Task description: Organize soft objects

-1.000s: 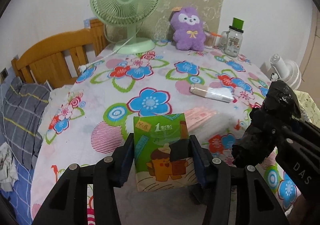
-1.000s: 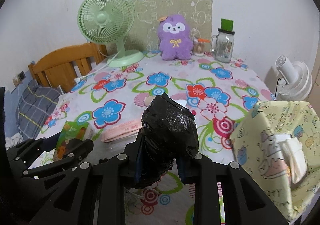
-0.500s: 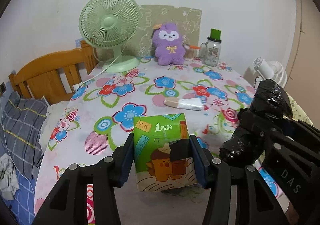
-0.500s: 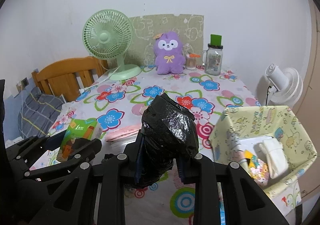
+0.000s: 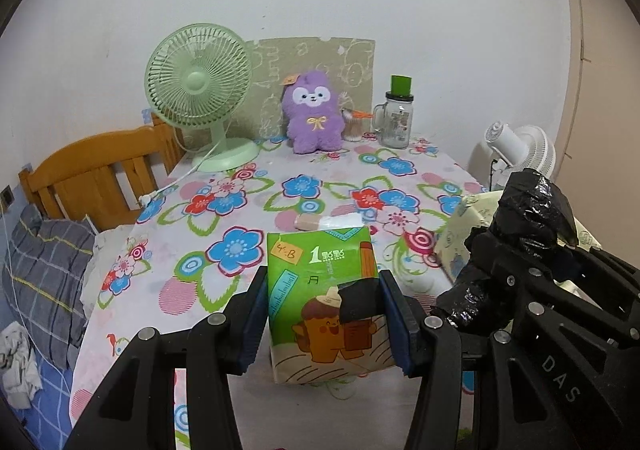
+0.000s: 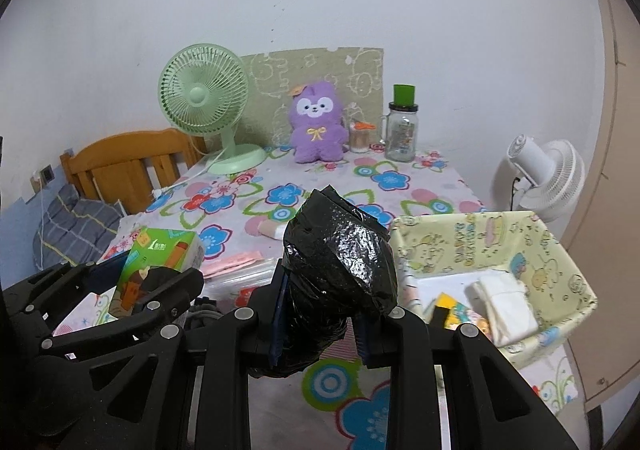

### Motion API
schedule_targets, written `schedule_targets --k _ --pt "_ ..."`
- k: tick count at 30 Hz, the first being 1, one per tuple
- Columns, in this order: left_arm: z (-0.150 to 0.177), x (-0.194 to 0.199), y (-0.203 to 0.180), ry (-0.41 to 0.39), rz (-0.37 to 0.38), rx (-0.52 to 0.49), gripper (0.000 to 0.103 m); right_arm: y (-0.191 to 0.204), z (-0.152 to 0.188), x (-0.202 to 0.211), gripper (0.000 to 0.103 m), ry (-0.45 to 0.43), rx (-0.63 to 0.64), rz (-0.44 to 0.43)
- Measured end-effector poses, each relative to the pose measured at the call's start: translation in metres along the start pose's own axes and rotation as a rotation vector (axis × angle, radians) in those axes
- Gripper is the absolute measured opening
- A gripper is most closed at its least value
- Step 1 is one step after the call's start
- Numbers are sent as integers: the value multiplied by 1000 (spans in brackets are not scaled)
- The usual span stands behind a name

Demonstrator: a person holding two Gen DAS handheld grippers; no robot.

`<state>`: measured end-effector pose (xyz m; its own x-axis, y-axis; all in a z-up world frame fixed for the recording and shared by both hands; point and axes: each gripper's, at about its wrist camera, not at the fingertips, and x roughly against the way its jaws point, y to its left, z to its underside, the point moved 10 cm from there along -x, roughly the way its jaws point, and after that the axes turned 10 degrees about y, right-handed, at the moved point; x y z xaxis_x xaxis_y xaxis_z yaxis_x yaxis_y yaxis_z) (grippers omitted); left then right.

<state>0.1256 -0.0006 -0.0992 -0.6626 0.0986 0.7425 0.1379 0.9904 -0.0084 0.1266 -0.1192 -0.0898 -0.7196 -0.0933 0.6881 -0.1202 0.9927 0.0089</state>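
My left gripper (image 5: 326,314) is shut on a green tissue pack (image 5: 326,290) with a cartoon print, held above the flowered table. In the right wrist view the same tissue pack (image 6: 160,262) shows at the left between the left gripper's fingers. My right gripper (image 6: 320,314) is shut on a crumpled black plastic bag (image 6: 340,262); the bag (image 5: 520,234) also appears at the right of the left wrist view. A yellow patterned fabric basket (image 6: 568,270) sits at the table's right edge, holding folded white cloth (image 6: 504,302) and small colourful items.
On the table (image 5: 240,218) lie a pink flat packet (image 6: 236,262) and a small beige tube (image 6: 272,228). At the back stand a green fan (image 5: 200,90), a purple plush (image 5: 314,114) and a glass jar (image 5: 396,118). A wooden headboard (image 5: 100,166) is left, a white fan (image 6: 548,174) right.
Both grippers have pulled back and risen with their loads, so more of the table and wall shows. The yellow basket has come further into the right wrist view.
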Motion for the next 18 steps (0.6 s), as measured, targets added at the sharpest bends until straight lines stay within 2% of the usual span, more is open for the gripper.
schedule_targets --k 18 --pt "-20 20 -54 -53 12 -64 54 -50 -9 29 30 -47 -33 48"
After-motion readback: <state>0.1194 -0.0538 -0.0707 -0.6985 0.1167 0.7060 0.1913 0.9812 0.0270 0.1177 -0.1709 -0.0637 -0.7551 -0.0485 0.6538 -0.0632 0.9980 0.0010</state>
